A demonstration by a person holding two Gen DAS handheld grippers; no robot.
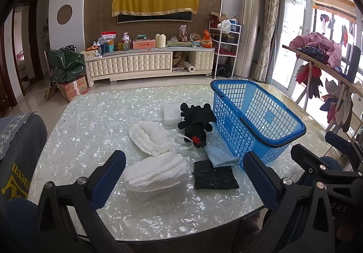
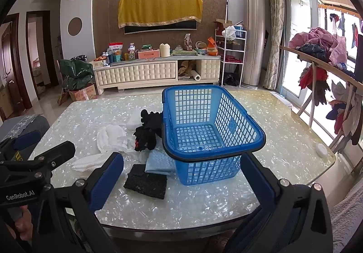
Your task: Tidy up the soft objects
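Left wrist view: the left gripper (image 1: 183,175) hangs over the table (image 1: 90,121), fingers wide apart and empty; a white waffle cloth (image 1: 156,172) and a black sponge (image 1: 214,175) lie between them, the blue basket (image 1: 256,121) at 1 o'clock.

Right wrist view: the right gripper (image 2: 181,175) is spread wide, empty; the blue basket (image 2: 208,132) sits at 12 o'clock, the black sponge (image 2: 146,181) beside the left finger (image 2: 106,180).
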